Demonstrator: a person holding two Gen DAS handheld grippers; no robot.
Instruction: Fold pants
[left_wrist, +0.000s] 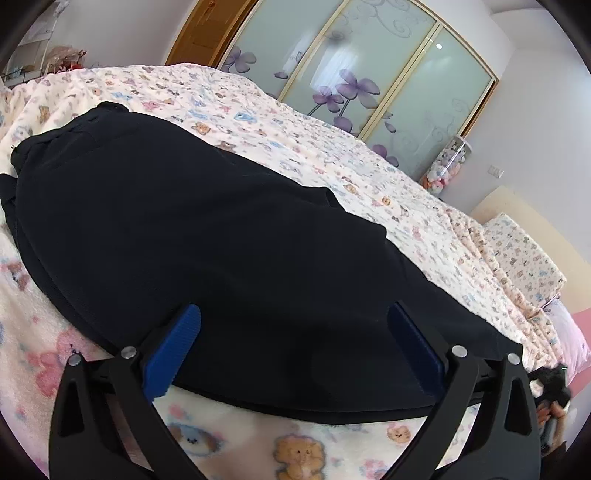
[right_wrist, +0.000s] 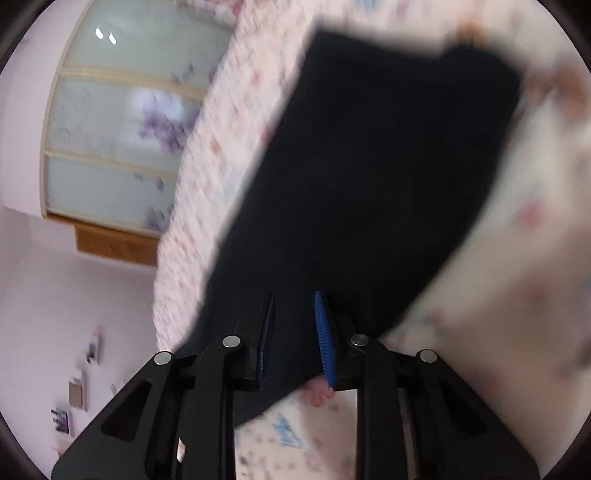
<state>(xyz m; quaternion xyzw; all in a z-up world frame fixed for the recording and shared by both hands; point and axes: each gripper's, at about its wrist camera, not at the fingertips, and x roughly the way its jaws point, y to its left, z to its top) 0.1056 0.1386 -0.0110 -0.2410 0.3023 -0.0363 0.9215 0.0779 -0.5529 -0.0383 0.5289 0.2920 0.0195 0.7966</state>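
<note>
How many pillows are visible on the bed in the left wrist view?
1: a pillow in the same animal print as the bedspread, at the far right end of the bed, beyond the dark pants. Others may lie outside the frame.

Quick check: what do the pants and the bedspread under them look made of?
Pants: dark navy, matte, smooth woven or knit cloth with no sheen; which of the two is unclear. Bedspread: fuzzy, plush fleece-like fabric, cream with printed cartoon animals.
</note>
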